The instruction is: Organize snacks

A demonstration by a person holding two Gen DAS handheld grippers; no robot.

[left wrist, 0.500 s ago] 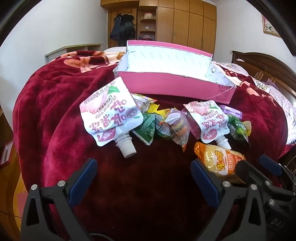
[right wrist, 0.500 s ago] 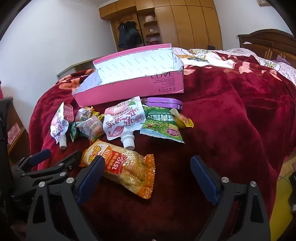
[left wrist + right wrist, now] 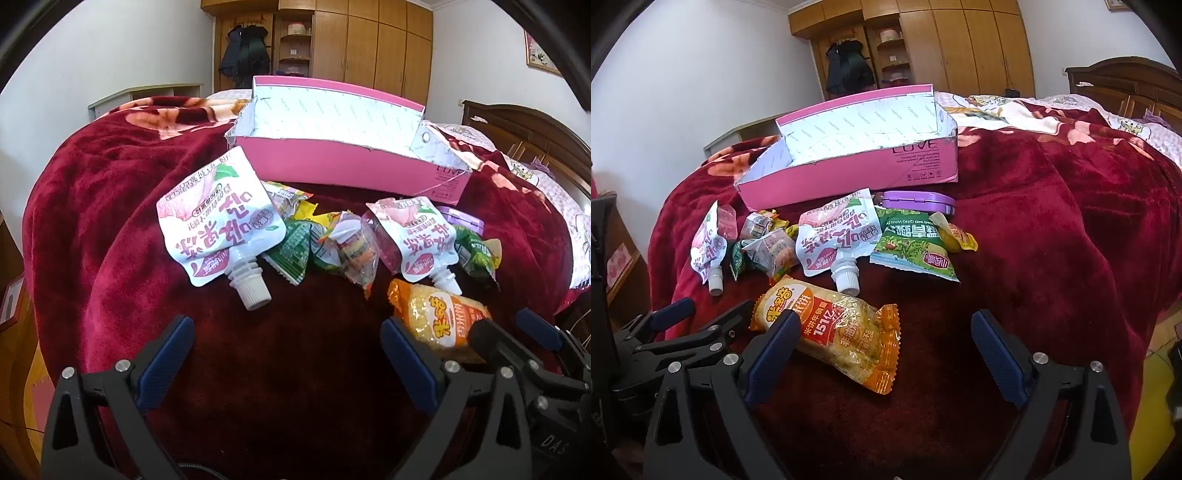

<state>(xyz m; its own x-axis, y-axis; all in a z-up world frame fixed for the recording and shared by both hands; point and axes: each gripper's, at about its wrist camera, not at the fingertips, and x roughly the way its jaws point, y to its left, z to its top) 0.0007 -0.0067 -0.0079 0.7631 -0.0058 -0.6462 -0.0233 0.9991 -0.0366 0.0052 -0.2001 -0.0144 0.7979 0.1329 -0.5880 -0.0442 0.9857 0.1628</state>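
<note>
nothing in the snack pile has shifted since half a second ago; both views match the earlier pair, with at most a slight drift of framing, and both tools hang where they were.

the orange rice-cracker pack (image 3: 831,338) lies flat on the dark red blanket (image 3: 1052,258), nearest the grippers, its long axis running from upper left to lower right in the right wrist view, crimped end toward the lower right. behind it the white peach drink pouch (image 3: 834,236) lies with its cap pointing down toward the camera, its long axis roughly front to back. a second peach drink pouch (image 3: 218,225) lies at the left end of the pile, also cap toward the camera, tilted slightly rightward. between the two pouches sit small green and clear wrapped snacks (image 3: 332,247). right of the middle pouch is a green pea snack bag (image 3: 912,247) with a small yellow packet (image 3: 956,238) touching its right edge, and a purple flat case (image 3: 916,201) just behind them. the pink cardboard box (image 3: 849,177) stands open at the back of the pile, long side facing the snacks.

the right gripper (image 3: 882,354) hangs spread wide over the blanket, its left finger in front of the cracker pack's near edge, gripping nothing. the left gripper (image 3: 284,354) is likewise spread wide, with bare blanket between its fingers.
</note>
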